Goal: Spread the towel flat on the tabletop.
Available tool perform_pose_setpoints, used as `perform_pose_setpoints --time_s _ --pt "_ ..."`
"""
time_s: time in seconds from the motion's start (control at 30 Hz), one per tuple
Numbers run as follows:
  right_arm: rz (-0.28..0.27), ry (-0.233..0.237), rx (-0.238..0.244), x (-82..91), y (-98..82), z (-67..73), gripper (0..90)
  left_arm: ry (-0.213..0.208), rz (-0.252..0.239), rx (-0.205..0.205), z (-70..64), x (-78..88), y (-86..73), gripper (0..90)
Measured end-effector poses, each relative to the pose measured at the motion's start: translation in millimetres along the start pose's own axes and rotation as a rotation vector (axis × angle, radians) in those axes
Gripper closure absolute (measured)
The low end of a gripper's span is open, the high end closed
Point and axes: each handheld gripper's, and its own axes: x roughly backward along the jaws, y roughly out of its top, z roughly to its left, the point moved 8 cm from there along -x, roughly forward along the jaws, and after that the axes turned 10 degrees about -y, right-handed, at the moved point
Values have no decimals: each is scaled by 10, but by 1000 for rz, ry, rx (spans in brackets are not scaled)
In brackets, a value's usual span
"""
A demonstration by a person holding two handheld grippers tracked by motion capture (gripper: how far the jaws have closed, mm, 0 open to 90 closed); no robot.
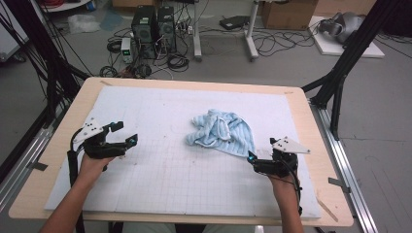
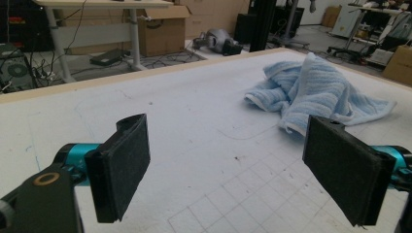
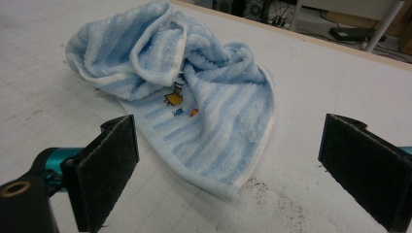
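Note:
A crumpled light-blue striped towel point(image 1: 221, 132) lies on the white gridded mat point(image 1: 160, 174), right of centre. My left gripper point(image 1: 125, 134) hovers over the mat's left part, well apart from the towel, open and with nothing between its pads. In the left gripper view the towel point(image 2: 316, 92) sits ahead to the right of the wide-apart jaws point(image 2: 228, 145). My right gripper point(image 1: 261, 149) stands just off the towel's near right corner, open. In the right gripper view that corner of the towel point(image 3: 194, 92), with a small printed picture, reaches between the spread jaws point(image 3: 231, 133) without touching the pads.
The mat covers a wooden table point(image 1: 194, 83) with a bare rim all round. Beyond the far edge the floor holds computer towers point(image 1: 153, 26), cables and cardboard boxes. Black frame posts point(image 1: 347, 58) rise at the table's left and right sides. Dark specks point(image 3: 272, 199) mark the mat by the towel's corner.

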Motion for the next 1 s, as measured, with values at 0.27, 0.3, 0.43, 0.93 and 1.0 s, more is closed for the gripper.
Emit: perform_pose_setpoints --time_s 0.27,0.3,0.43,0.93,1.0 --pt "-2 8 -4 -24 1 -9 65 1 4 8 8 3 -8 176" --pt "-4 8 2 -32 1 -7 65 2 2 10 4 8 -5 176" --pt "-1 33 18 -40 1 52 65 2 0 4 0 15 0 176" --pt "12 174 88 -135 153 493 65 -15 17 13 -34 21 -54 177" --pt "21 208 116 -185 200 616 66 -15 18 17 -27 20 -64 176"
